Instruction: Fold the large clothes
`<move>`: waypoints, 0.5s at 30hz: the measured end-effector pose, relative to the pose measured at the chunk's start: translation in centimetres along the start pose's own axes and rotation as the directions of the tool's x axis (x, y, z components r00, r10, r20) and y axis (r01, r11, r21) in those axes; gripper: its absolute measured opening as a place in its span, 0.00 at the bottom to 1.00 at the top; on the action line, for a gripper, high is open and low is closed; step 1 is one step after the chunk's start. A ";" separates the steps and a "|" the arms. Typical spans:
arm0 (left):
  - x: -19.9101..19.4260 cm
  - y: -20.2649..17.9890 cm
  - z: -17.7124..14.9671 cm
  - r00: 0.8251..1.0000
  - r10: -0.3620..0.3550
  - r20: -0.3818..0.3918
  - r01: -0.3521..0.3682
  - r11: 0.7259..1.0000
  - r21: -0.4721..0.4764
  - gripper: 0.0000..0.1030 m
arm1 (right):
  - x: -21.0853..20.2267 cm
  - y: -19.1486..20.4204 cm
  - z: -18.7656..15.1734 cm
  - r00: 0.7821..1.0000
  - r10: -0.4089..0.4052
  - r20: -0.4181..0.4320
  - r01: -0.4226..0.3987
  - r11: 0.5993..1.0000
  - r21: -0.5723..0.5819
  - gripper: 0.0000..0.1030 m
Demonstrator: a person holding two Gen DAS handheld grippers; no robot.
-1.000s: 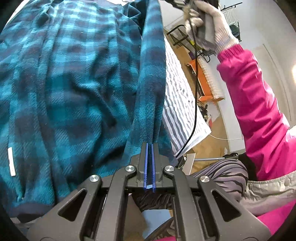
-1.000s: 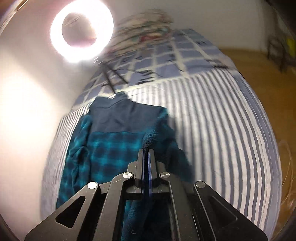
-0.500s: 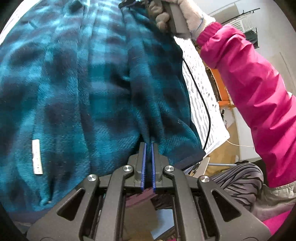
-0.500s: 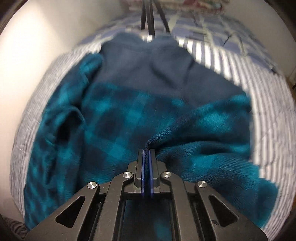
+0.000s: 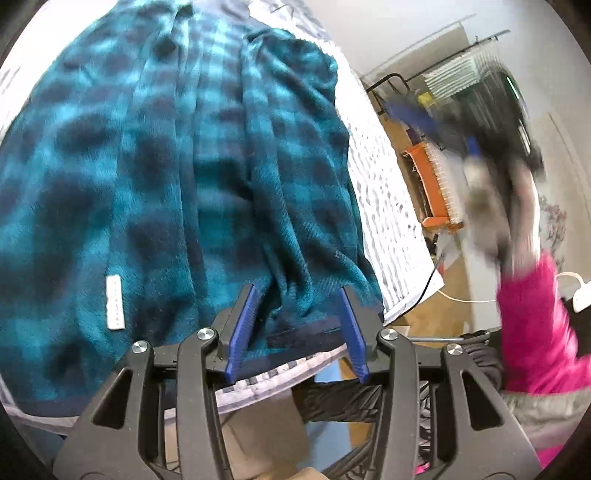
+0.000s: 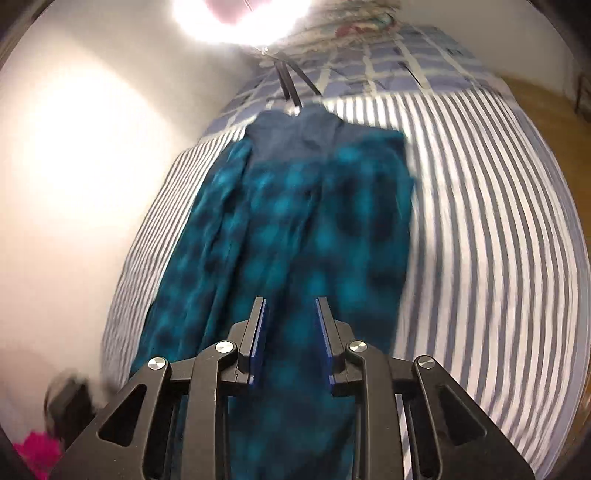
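- Lying lengthwise on the bed with the blue-and-white striped sheet (image 6: 480, 221), the large teal-and-navy checked fleece garment (image 6: 295, 229) is spreading from its plain navy top panel, at the far end, down to the near edge of the mattress.
- Its right-hand side is lying doubled over the middle, so the garment is forming a long, narrow strip; judging from this, a first lengthwise fold is being finished.
- The left hand-held gripper (image 5: 298, 328) is opening, and its blue pads are standing apart on either side of the dark navy hem band at the near corner without pressing it; the fleece is resting on the bed by its own weight.
- The right hand-held gripper (image 6: 291, 343) is also opening, with nothing between its jaws; it is hovering above the lower part of the garment, and the view is blurring.
- In the left view, that gripper is appearing as a smear at the right, carried by a gloved hand with a bright pink sleeve (image 5: 532, 332).
- The fabric is looking thick, plush and soft, falling in rounded ridges rather than sharp creases, so a fold will probably be springing back unless it is smoothed.
- A small white label (image 5: 114, 301) is showing on the fleece near the hem.
- A bright ring light (image 6: 240, 14) is glaring above the head of the bed.
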State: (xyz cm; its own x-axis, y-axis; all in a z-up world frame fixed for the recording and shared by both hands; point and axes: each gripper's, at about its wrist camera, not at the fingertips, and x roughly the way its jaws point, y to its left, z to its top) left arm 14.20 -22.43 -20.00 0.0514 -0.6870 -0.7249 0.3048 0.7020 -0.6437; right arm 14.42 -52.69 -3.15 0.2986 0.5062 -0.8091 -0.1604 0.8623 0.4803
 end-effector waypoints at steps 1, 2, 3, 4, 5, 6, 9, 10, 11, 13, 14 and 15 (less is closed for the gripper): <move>0.3 0.3 0.1 1.000 -0.011 -0.009 0.011 1.000 -0.022 0.43 | -0.3 -0.5 -2.3 1.000 0.013 -0.013 -0.013 1.000 0.024 0.23; 0.9 0.6 0.1 0.999 -0.021 -0.025 0.020 0.999 -0.038 0.43 | -0.4 -1.0 -4.3 0.999 0.032 -0.026 -0.030 0.998 0.054 0.23; 1.3 0.7 0.0 0.999 -0.026 -0.034 0.025 0.999 -0.048 0.43 | -0.2 -1.4 -5.6 0.998 0.049 -0.036 -0.046 0.996 0.080 0.23; 1.8 0.7 -0.2 0.998 -0.033 -0.044 0.031 0.998 -0.056 0.43 | 0.3 -2.0 -7.3 0.996 0.080 -0.049 -0.073 0.990 0.119 0.23; 2.1 0.8 -0.3 0.998 -0.038 -0.053 0.035 0.998 -0.058 0.43 | 1.0 -2.4 -8.9 0.992 0.104 -0.066 -0.093 0.984 0.155 0.25; 2.5 0.8 -0.6 0.998 -0.034 -0.059 0.031 0.998 -0.059 0.43 | 1.7 -2.7 -9.9 0.990 0.116 -0.076 -0.101 0.979 0.178 0.27; 3.1 0.4 -1.0 0.998 -0.004 -0.057 0.002 0.999 -0.032 0.43 | 3.4 -3.1 -11.9 0.984 0.151 -0.092 -0.129 0.969 0.211 0.28; 3.2 0.2 -1.1 0.999 0.014 -0.051 -0.015 1.000 -0.018 0.43 | 4.1 -3.1 -12.4 0.982 0.164 -0.098 -0.139 0.966 0.219 0.29; 3.4 0.1 -1.3 0.999 0.027 -0.046 -0.027 1.000 -0.008 0.42 | 4.7 -3.0 -12.7 0.979 0.172 -0.107 -0.146 0.964 0.221 0.29; 3.6 0.2 -1.5 0.998 0.029 -0.049 -0.029 1.000 -0.001 0.19 | 5.6 -2.8 -12.9 0.979 0.170 -0.116 -0.142 0.966 0.215 0.29; 3.7 0.3 -1.5 0.998 0.032 -0.050 -0.032 0.999 -0.004 0.12 | 6.0 -2.7 -13.0 0.978 0.175 -0.115 -0.148 0.966 0.211 0.29; 3.7 0.4 -1.5 0.998 0.031 -0.048 -0.031 0.999 -0.011 0.08 | 6.3 -2.5 -13.0 0.977 0.185 -0.108 -0.160 0.966 0.205 0.20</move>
State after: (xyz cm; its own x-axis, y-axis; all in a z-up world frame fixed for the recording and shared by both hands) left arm 13.05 -24.41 -23.29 0.0153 -0.6553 -0.7553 0.2921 0.7253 -0.6234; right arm 4.45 -51.51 -13.91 0.1600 0.6552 -0.7383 -0.0094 0.7489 0.6626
